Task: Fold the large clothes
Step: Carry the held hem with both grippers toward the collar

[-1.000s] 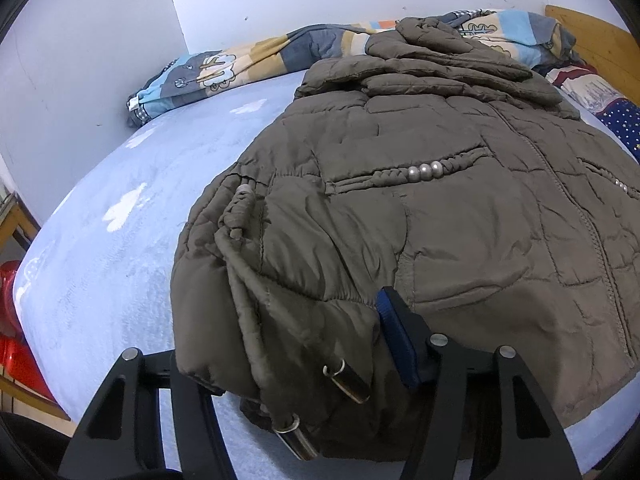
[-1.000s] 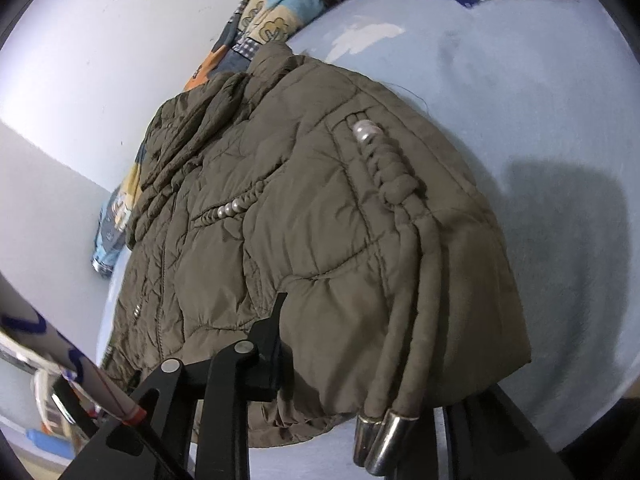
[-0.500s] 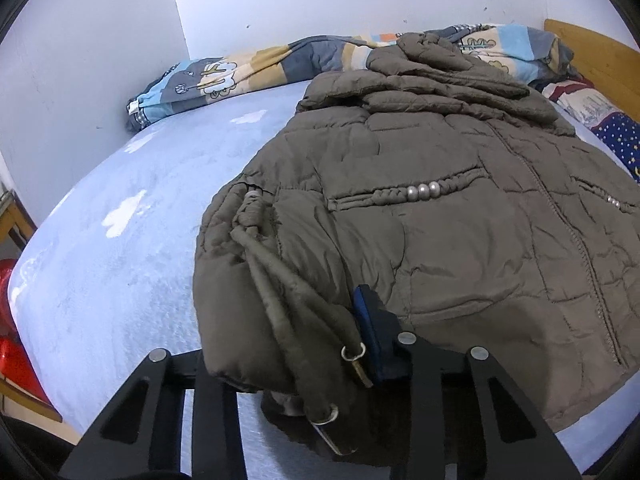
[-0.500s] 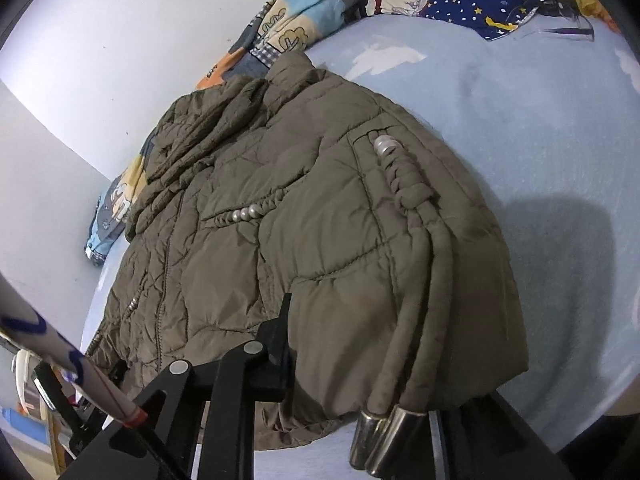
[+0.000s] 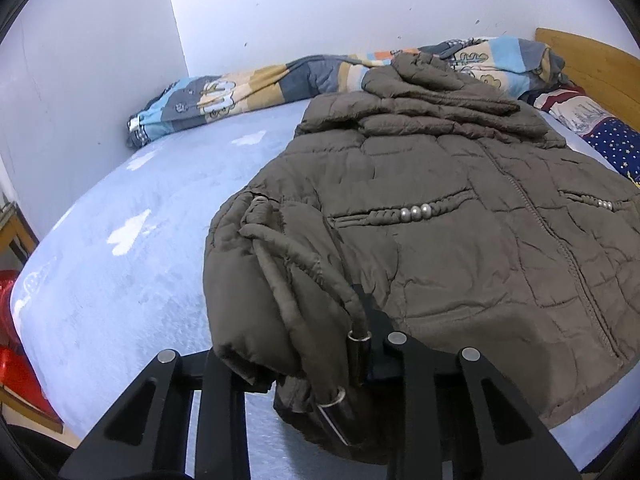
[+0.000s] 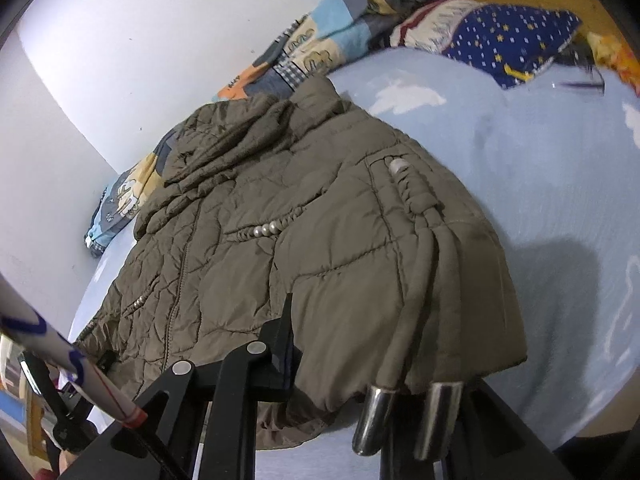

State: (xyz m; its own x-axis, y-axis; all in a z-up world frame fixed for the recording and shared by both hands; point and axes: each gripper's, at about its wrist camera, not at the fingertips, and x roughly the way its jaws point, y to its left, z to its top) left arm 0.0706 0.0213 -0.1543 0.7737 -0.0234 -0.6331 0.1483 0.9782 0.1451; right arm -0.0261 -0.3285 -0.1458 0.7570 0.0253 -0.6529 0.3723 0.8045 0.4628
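An olive-brown quilted jacket [image 5: 460,240] lies front-up on the pale blue bed, collar toward the wall; it also shows in the right wrist view [image 6: 280,248]. My left gripper [image 5: 296,360] is shut on the jacket's bottom left corner, whose drawcords with metal tips [image 5: 358,356] hang over the fingers. My right gripper [image 6: 380,372] is shut on the bottom right corner, where two metal cord tips [image 6: 404,416] dangle. Both corners are lifted a little off the sheet.
A patterned quilt [image 5: 248,92] is bunched along the wall behind the jacket. A blue starred pillow [image 6: 508,44] and a wooden headboard [image 5: 592,68] are at the right. A red object [image 5: 12,344] stands beside the bed at the left.
Both grippers have lifted the jacket's bottom corners and carried them forward toward the collar. The hem bunches more over the fingers.
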